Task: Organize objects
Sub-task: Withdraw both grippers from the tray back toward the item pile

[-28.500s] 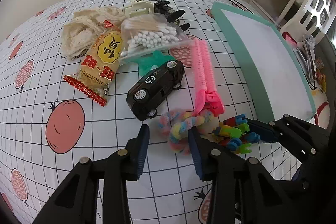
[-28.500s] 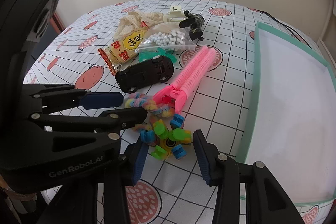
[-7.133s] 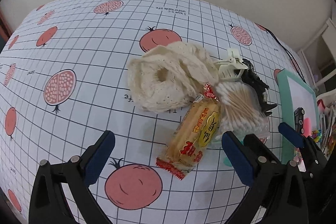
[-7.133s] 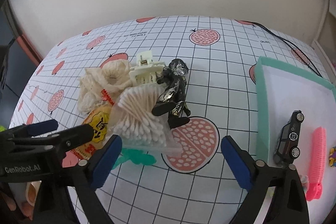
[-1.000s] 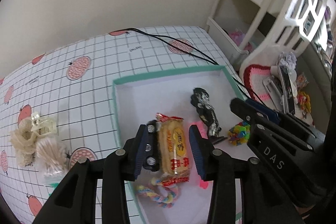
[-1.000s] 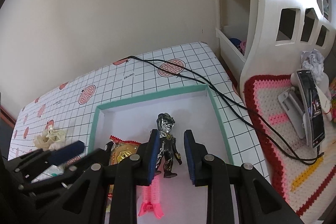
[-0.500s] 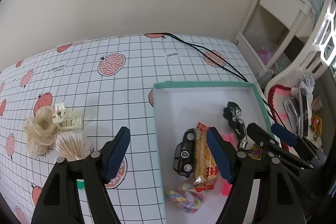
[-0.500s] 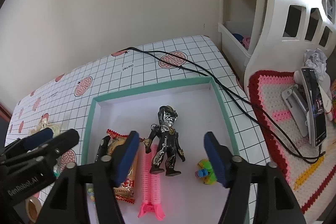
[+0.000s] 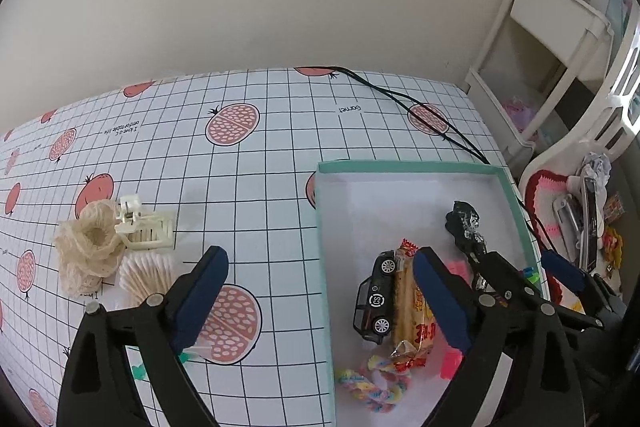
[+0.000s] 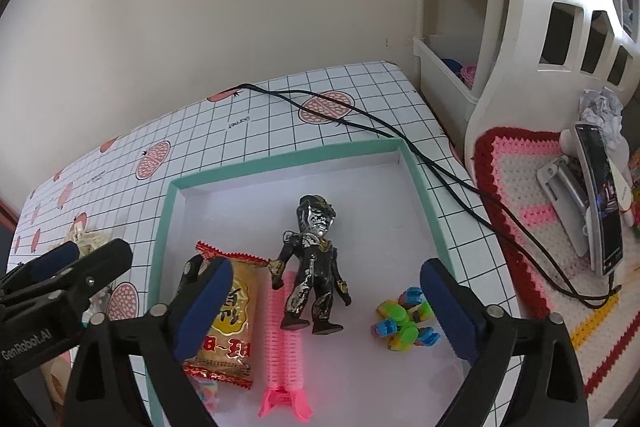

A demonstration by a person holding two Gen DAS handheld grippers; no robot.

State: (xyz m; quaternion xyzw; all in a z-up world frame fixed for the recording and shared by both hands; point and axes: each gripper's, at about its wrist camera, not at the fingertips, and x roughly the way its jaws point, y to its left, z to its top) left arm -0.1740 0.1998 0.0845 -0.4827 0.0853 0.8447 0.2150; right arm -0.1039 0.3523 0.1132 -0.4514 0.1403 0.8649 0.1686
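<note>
The teal-rimmed white tray point(image 9: 400, 166) point(image 10: 288, 159) holds a black toy car point(image 9: 374, 301), a yellow snack packet point(image 9: 412, 307) point(image 10: 232, 327), a black and silver figure point(image 9: 466, 227) point(image 10: 316, 267), a pink clip point(image 10: 282, 347), a colourful block toy point(image 10: 404, 319) and a pastel rope point(image 9: 372, 385). My left gripper point(image 9: 320, 291) hangs open over the tray's left rim. My right gripper point(image 10: 324, 303) is open above the figure, holding nothing. Left of the tray lie a cream scrunchie point(image 9: 86, 247), a cream hair claw point(image 9: 146, 231) and bagged cotton swabs point(image 9: 146, 275).
A black cable point(image 10: 400, 135) runs across the table past the tray's far right corner. To the right are a white shelf unit point(image 10: 520, 27) and a crochet mat point(image 10: 520, 163) with a phone on a stand point(image 10: 600, 199). A wall stands behind the table.
Both grippers have opened: the left let go of the snack packet, the right of the figure, and both things now lie in the tray. The left gripper has drawn back and leftward.
</note>
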